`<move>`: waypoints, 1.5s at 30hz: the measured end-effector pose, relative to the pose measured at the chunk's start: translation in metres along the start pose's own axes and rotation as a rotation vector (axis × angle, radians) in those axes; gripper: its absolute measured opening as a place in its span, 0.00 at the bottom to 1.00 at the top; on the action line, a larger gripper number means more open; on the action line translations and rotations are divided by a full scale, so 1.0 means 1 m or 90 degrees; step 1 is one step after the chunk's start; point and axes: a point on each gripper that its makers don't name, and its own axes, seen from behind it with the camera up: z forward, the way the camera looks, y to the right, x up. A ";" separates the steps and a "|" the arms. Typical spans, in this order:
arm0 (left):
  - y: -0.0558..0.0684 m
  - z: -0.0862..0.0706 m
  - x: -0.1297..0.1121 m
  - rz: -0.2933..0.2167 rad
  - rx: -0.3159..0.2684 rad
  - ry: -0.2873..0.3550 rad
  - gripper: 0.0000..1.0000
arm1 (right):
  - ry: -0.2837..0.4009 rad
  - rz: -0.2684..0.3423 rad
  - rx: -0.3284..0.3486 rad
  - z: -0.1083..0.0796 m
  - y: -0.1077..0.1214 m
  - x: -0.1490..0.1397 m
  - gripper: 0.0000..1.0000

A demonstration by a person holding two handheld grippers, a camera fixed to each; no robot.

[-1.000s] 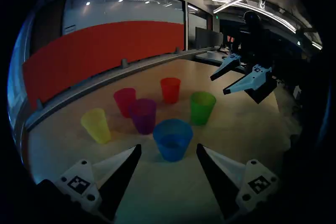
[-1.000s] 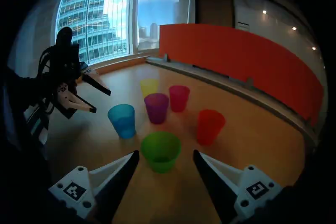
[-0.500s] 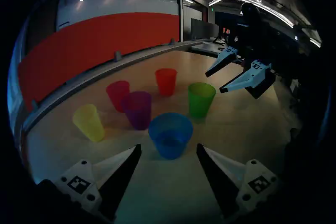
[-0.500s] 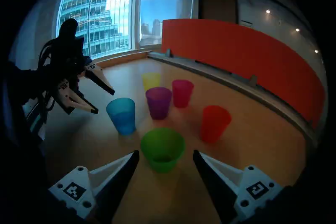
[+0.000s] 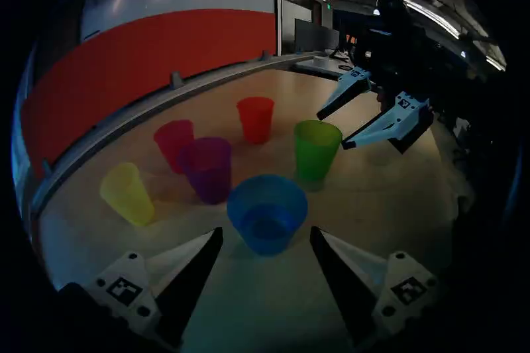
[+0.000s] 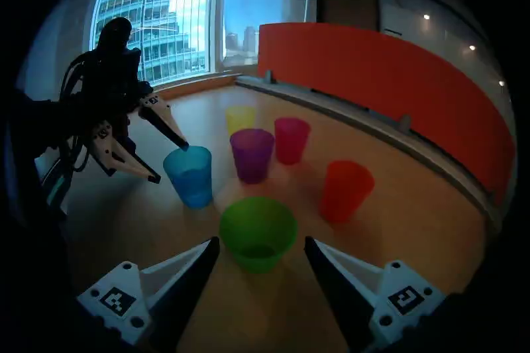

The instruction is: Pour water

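Several coloured plastic cups stand on a wooden table (image 5: 371, 207). In the left gripper view the blue cup (image 5: 267, 214) stands just ahead of my open left gripper (image 5: 265, 230), its base near the fingertips, nothing gripped. Behind it are the green cup (image 5: 317, 149), purple cup (image 5: 209, 169), pink cup (image 5: 173, 144), red cup (image 5: 255, 118) and yellow cup (image 5: 126, 193). My right gripper (image 5: 332, 131) hangs open beside the green cup. In the right gripper view the green cup (image 6: 257, 230) sits right before the open right gripper (image 6: 262, 240); the left gripper (image 6: 171, 164) brackets the blue cup (image 6: 189, 175).
A red partition (image 5: 132, 55) and a grey rail run along the table's far edge. Large windows (image 6: 159, 22) stand behind the left gripper. A person's dark sleeve (image 6: 46, 134) holds the left gripper. Bare tabletop lies right of the red cup (image 6: 344, 189).
Both grippers have come nearer to the cups: the left toward the blue cup, the right toward the green one. Each stays open. The cups have not moved.
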 end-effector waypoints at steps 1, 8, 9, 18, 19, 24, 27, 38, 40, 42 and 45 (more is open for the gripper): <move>0.000 0.001 0.000 0.000 -0.001 -0.001 0.98 | -0.001 0.000 0.002 0.001 -0.001 0.000 1.00; 0.000 0.011 0.001 0.002 -0.010 -0.006 0.98 | -0.007 -0.006 0.007 0.008 -0.003 -0.003 0.99; 0.000 0.012 0.002 0.003 -0.011 -0.006 0.98 | -0.008 -0.008 0.007 0.009 -0.003 -0.003 0.99; 0.002 0.025 0.007 0.009 -0.018 -0.011 0.98 | -0.014 -0.026 0.009 0.017 -0.006 -0.006 0.99; 0.002 0.026 0.007 0.009 -0.018 -0.011 0.98 | -0.013 -0.026 0.009 0.017 -0.006 -0.006 0.99; 0.001 0.030 0.008 0.009 -0.017 -0.013 0.98 | -0.012 -0.030 0.011 0.022 -0.007 -0.006 0.99; 0.001 0.032 0.009 0.009 -0.016 -0.012 0.98 | -0.012 -0.028 0.013 0.023 -0.007 -0.006 0.99; -0.003 0.036 0.010 0.001 -0.013 -0.010 0.88 | -0.012 -0.023 0.015 0.026 -0.005 -0.005 1.00; -0.003 0.036 0.011 0.001 -0.013 -0.010 0.87 | -0.012 -0.023 0.016 0.027 -0.005 -0.005 1.00; -0.003 0.036 0.011 0.002 -0.014 -0.010 0.87 | -0.013 -0.023 0.016 0.027 -0.005 -0.005 0.99; -0.003 0.036 0.011 0.002 -0.015 -0.010 0.87 | -0.013 -0.023 0.017 0.028 -0.006 -0.005 0.99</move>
